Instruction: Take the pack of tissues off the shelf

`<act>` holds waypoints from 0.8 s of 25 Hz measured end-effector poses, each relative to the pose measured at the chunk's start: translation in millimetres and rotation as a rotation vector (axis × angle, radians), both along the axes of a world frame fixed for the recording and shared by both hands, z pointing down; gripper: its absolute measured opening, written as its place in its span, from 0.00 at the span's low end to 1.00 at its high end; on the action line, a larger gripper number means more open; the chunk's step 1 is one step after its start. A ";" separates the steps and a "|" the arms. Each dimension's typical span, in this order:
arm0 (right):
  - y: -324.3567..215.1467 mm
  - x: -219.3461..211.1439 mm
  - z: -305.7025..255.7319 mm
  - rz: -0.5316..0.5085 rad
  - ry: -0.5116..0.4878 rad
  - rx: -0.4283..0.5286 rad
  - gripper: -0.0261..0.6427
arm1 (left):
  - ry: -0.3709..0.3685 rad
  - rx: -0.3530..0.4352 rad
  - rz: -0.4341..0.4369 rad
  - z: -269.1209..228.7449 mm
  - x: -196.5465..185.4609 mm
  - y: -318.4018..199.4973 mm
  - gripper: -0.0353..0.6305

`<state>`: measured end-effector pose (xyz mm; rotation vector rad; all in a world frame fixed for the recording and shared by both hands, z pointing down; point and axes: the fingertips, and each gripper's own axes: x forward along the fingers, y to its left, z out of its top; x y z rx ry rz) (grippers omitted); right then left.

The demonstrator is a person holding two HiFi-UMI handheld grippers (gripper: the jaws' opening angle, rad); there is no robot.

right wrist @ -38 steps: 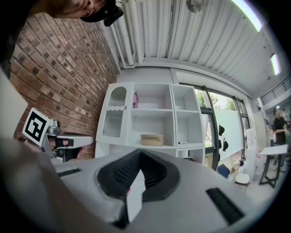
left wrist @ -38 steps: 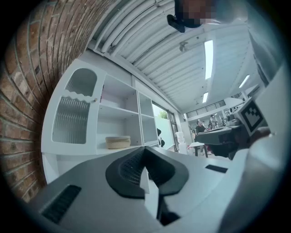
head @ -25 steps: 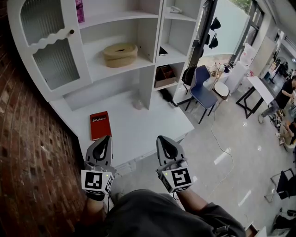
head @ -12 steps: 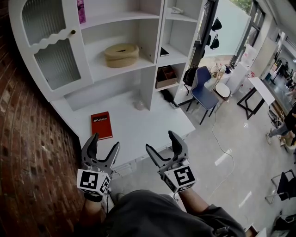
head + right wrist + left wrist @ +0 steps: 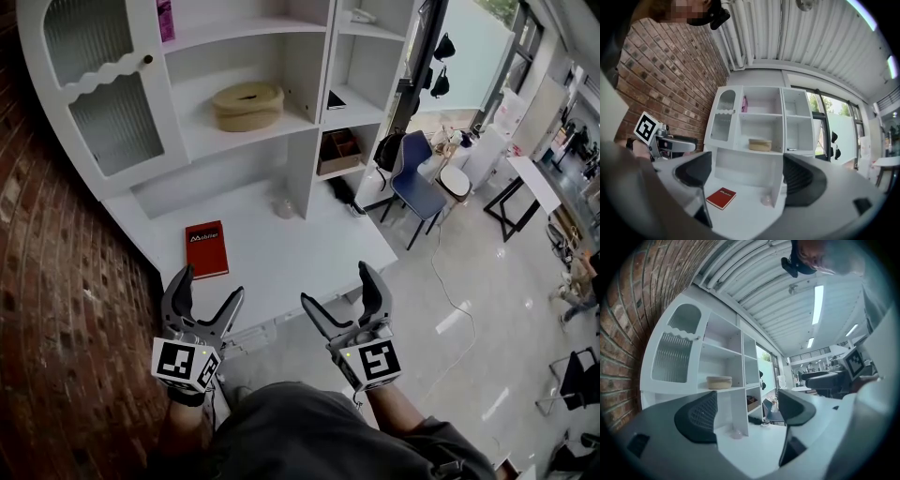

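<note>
Lying on the far shelf (image 5: 211, 141), one pack of tissues (image 5: 247, 103), well beyond both sets of jaws, left gripper (image 5: 208, 284) and right gripper (image 5: 337, 284) opening, nothing held, one red book (image 5: 206, 248) nearer.

White shelf (image 5: 217, 134) with tan pack of tissues (image 5: 247, 105); red book (image 5: 206, 248) on counter (image 5: 300, 253)
</note>
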<state>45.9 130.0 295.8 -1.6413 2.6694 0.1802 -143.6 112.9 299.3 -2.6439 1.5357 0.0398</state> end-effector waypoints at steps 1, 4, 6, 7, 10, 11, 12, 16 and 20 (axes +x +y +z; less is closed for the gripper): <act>-0.4 1.5 0.6 -0.001 0.001 0.000 0.73 | -0.003 -0.001 -0.003 0.2 0.7 -0.8 0.65; -0.7 5.8 2.0 -0.012 -0.003 -0.002 0.73 | -0.009 -0.003 -0.018 -0.2 3.5 -3.0 0.65; 0.3 8.9 2.8 -0.027 0.003 -0.004 0.73 | -0.014 -0.003 -0.027 -0.6 6.8 -3.3 0.65; 1.0 10.5 3.3 -0.037 0.011 -0.004 0.73 | -0.018 -0.002 -0.032 -0.9 8.9 -3.0 0.65; 0.1 16.3 7.1 -0.060 0.022 -0.009 0.73 | -0.026 -0.001 -0.042 -1.9 16.4 -2.5 0.65; -1.7 17.4 8.8 -0.066 0.019 -0.013 0.73 | -0.029 0.001 -0.045 -2.7 18.2 -3.1 0.65; -3.9 17.4 10.4 -0.072 0.014 -0.017 0.73 | -0.031 0.002 -0.048 -3.8 19.3 -4.3 0.65; -12.3 12.4 11.0 -0.102 0.011 -0.023 0.73 | -0.040 0.000 -0.059 -6.7 19.2 -12.8 0.65; -33.1 3.7 10.6 -0.110 0.013 -0.028 0.73 | -0.040 0.001 -0.050 -10.2 15.0 -32.4 0.65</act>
